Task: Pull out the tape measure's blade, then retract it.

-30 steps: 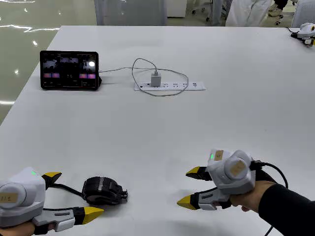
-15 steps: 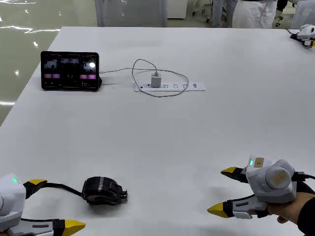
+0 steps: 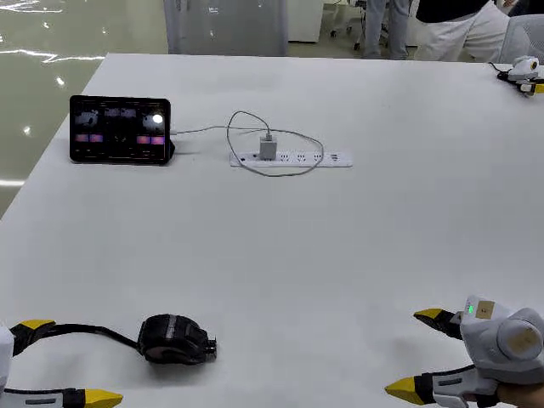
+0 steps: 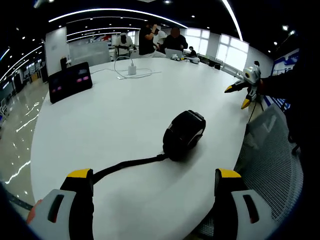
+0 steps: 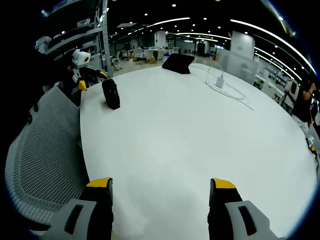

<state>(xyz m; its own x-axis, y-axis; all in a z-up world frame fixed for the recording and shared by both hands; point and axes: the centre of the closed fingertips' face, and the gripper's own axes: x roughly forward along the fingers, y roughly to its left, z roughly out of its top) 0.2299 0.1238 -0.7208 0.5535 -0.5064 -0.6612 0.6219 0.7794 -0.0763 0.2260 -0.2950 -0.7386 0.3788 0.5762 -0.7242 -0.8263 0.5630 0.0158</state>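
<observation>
1. Spanning the view, a white table.
2. The left hand-held gripper and right hand-held gripper have drawn back toward its near edge, jaws wide, holding nothing.
3. The tape measure lies free near the left one, blade in; the task looks finished.

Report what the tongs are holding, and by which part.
Nothing is held. The left tongs and right tongs are open; the tape measure lies ungripped on the table.

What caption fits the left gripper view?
Open left gripper faces the tape measure on the white table, strap trailing toward it.
</observation>
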